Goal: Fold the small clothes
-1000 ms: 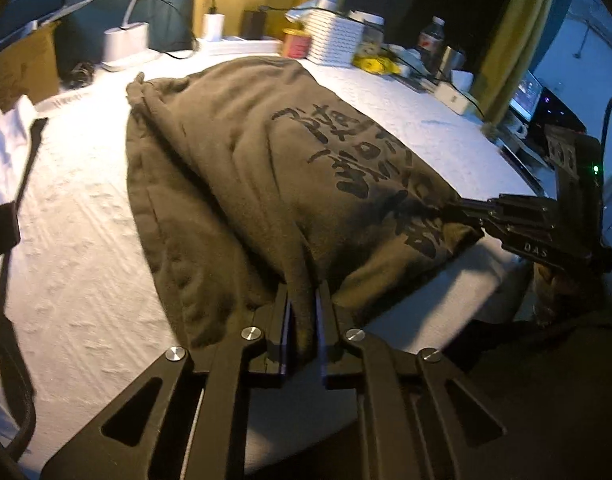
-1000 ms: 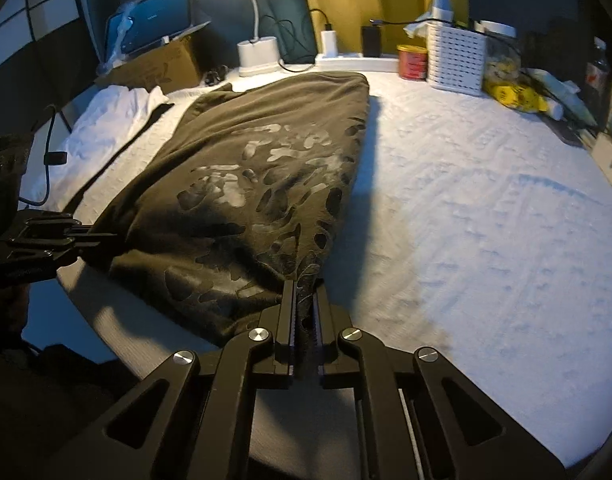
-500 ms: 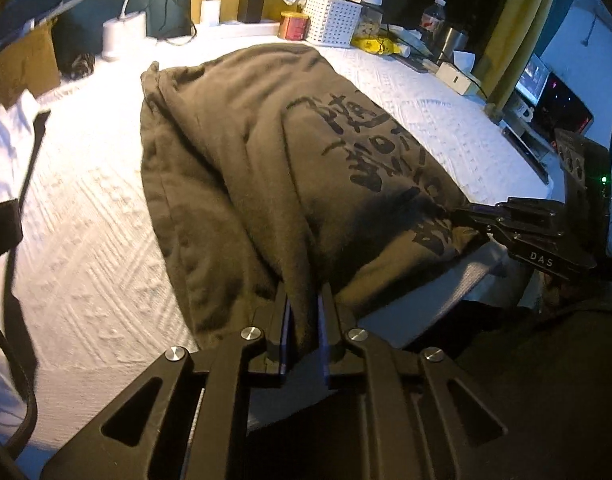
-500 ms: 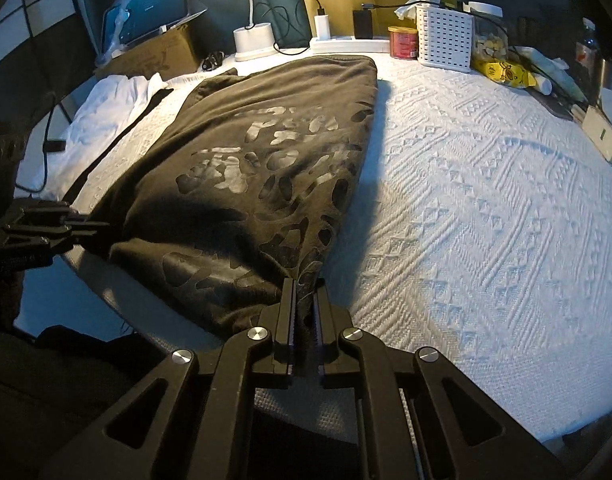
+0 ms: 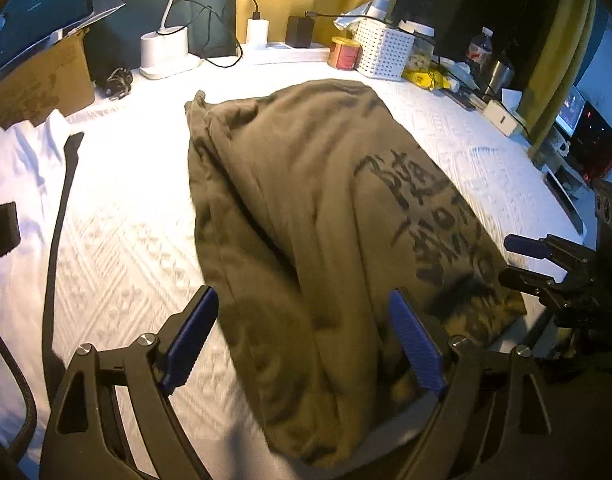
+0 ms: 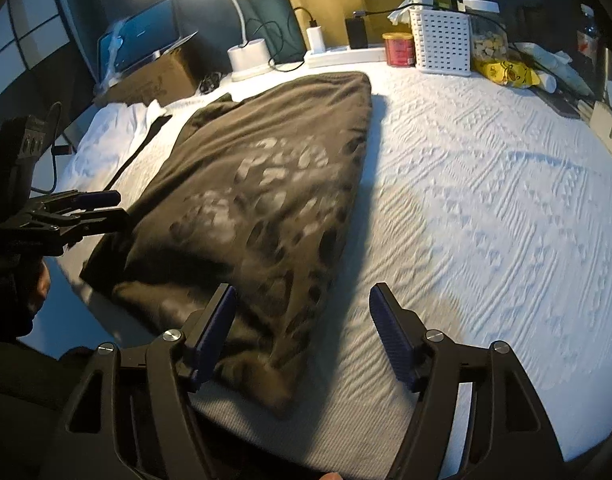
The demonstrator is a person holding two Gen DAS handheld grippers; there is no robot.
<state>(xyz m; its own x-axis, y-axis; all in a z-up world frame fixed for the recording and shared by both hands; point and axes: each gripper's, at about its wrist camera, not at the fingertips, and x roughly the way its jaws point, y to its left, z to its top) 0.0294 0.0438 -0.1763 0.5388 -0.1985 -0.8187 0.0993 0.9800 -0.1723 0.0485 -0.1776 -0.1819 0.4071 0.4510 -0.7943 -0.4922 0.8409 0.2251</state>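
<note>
Both grippers spread wide, holding nothing. Left gripper [image 5: 302, 336] straddling the near-left end of the olive sweatshirt [image 5: 314, 220], blue pads [image 5: 192, 334] either side of the fabric; contact between pads and cloth not clear. Right gripper [image 6: 302, 332] at the near-right corner of the same garment [image 6: 266, 200], left pad over the cloth edge, right pad over bare bedspread [image 6: 486, 200]. Sweatshirt lying flat, folded lengthwise into a long narrow shape, dark print facing up, near end at the bed's front edge, far end toward the clutter at the back. Each gripper also visible from the other's camera: right one at [image 5: 546, 264], left one at [image 6: 82, 212], both beside the near end of the garment. White garment [image 5: 18, 168] with a dark strap [image 5: 62, 208] left of the sweatshirt, apart from it. At the back: lamp base [image 6: 248, 54], power strip [image 6: 346, 56], red tin [image 6: 398, 48], white perforated basket [image 6: 442, 42], cardboard box [image 5: 38, 80].
</note>
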